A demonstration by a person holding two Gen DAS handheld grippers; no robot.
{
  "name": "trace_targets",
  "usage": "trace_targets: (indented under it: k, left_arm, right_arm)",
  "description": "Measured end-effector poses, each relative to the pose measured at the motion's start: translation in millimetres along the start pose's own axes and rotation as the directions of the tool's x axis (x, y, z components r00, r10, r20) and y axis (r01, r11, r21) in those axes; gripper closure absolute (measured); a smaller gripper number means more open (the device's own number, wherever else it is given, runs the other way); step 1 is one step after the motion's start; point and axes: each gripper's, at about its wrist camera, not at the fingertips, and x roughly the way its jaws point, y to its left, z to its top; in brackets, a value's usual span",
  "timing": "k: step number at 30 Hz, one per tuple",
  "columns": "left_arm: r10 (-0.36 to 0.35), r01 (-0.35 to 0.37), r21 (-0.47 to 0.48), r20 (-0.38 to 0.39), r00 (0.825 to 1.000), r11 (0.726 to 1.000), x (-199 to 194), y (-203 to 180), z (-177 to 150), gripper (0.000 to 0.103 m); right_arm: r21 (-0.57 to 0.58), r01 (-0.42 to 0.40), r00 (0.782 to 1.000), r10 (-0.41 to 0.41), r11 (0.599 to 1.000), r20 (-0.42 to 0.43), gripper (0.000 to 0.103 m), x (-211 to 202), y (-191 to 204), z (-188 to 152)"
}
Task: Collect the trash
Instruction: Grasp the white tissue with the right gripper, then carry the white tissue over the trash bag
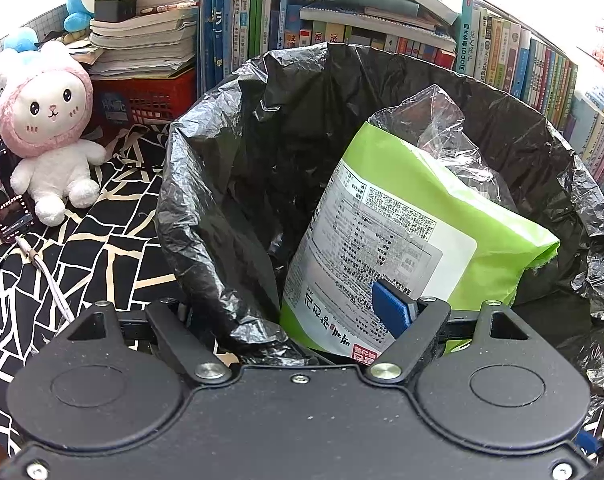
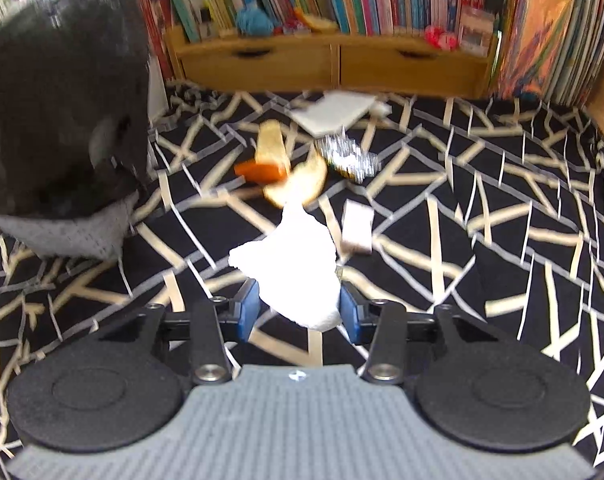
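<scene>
A trash bin lined with a black bag fills the left wrist view. Inside it stand a green package and clear plastic film. My left gripper straddles the bin's near rim. One blue pad lies against the package; the other finger is hidden under the bag. My right gripper is shut on a crumpled white tissue, held above the patterned cloth. The bin stands to its left. Beyond lie peel pieces, an orange scrap, a foil wrapper and a small white packet.
A pink plush rabbit, a phone on a cable and a red basket sit left of the bin. Rows of books line the back. A wooden drawer shelf and a white booklet lie behind the trash.
</scene>
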Motion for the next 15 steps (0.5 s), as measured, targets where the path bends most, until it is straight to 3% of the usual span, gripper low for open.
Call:
trace_targets:
  k: [7, 15]
  left_arm:
    - [-0.005, 0.005, -0.002, -0.006, 1.0, 1.0, 1, 0, 1, 0.023]
    - [-0.021, 0.021, -0.007, -0.012, 1.0, 1.0, 1, 1, 1, 0.023]
  right_arm:
    - [0.019, -0.057, 0.987, 0.054, 0.998, 0.152, 0.055, -41, 7, 47]
    - [-0.041, -0.167, 0.93, 0.171, 0.985, 0.324, 0.054, -92, 40, 105]
